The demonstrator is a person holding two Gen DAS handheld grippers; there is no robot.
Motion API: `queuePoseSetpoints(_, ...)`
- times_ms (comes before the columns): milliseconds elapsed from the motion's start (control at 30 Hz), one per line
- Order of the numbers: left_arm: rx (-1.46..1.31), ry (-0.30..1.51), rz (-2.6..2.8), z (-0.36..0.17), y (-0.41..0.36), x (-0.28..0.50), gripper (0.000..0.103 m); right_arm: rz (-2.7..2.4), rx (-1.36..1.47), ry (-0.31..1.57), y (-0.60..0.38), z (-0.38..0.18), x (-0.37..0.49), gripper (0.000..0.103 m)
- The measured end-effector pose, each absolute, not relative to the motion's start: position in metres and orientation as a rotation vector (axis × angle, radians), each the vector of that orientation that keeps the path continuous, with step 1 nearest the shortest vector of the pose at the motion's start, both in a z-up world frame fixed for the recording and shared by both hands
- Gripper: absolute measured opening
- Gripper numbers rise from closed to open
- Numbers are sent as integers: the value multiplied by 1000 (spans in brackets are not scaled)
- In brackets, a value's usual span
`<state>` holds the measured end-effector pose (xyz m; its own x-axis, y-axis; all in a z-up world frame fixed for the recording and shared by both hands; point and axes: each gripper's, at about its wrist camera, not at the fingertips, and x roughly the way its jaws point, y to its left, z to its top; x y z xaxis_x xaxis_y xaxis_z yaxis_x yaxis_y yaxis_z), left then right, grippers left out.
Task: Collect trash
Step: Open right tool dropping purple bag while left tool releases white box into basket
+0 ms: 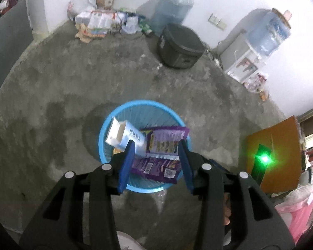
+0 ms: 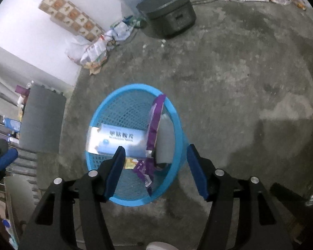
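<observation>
**A:** Where does the trash lie, and how do the tools stand?

**B:** Centre of both views: a blue mesh basket (image 1: 106,129) on the concrete floor (image 1: 52,83). Inside it lean a white carton (image 2: 119,138), open at one end, and purple wrappers (image 1: 167,141). The left gripper (image 1: 156,162), lower centre of its view, hangs above the basket with jaws spread and nothing pinched. The right gripper (image 2: 156,170), lower centre of its own view, is likewise spread and empty, over the basket's near rim.

**A:** How would these pieces handle?

**B:** A judgement only: the carton looks light and thin-walled, easily crushed; best taken across its flat faces near the closed end. The wrappers look limp, glossy and probably slippery; a pinch on a crimped edge should hold better than one on the slack middle.

**A:** Is more trash in sight?

**B:** Possibly. Papers and bags (image 1: 98,23) lie heaped against the wall, upper left of the left view, well apart from the basket.
</observation>
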<state>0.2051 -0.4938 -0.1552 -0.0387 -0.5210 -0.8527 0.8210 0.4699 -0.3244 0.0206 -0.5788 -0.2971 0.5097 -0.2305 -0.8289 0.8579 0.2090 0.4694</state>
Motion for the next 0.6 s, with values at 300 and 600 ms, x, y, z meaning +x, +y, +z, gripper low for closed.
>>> queuePoseSetpoints(300, 279, 1015, -1148, -49, -417, 203, 51, -765, 1007, 642, -546, -240, 18, 60)
queuePoseSetpoints(600, 240, 838, -1068, 45, -271, 183, 65, -639, 819, 600, -471, -145, 38, 65)
